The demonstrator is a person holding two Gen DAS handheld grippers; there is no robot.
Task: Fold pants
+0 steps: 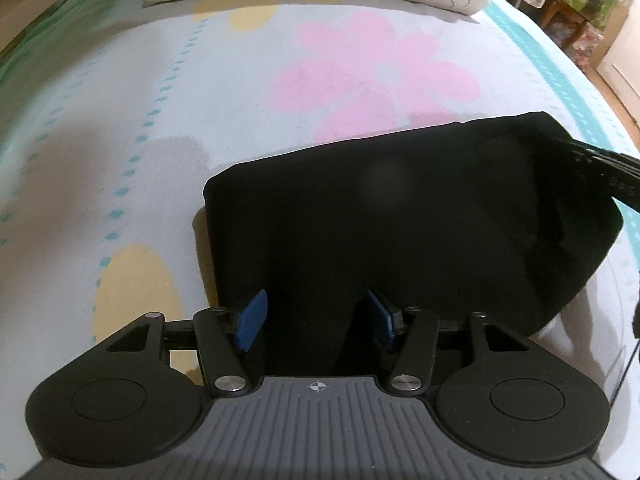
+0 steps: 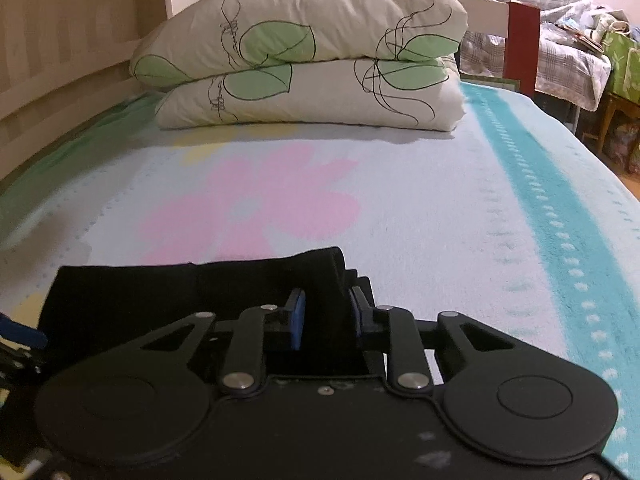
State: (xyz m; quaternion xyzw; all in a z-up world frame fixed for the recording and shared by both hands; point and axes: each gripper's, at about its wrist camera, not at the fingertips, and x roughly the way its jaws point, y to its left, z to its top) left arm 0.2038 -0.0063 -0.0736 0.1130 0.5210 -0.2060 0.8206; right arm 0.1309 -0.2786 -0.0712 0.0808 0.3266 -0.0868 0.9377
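On a bed spread with a pale blanket [image 1: 120, 128] patterned with a pink flower [image 1: 372, 76], black pants [image 1: 400, 216] lie folded into a broad dark block, its long axis running from the lower left to the upper right of the left wrist frame. At bottom centre of that frame, the left gripper [image 1: 316, 316] stands over the pants' near edge, its blue pads [image 1: 251, 320] apart with cloth between them but not pinched. Toward the right edge, the right gripper [image 1: 600, 168] meets the block's far end; in its own view its jaws are clamped on a raised fold of the fabric. Stacked pillows [image 2: 304, 60] printed with green leaves fill the top of the right wrist frame.
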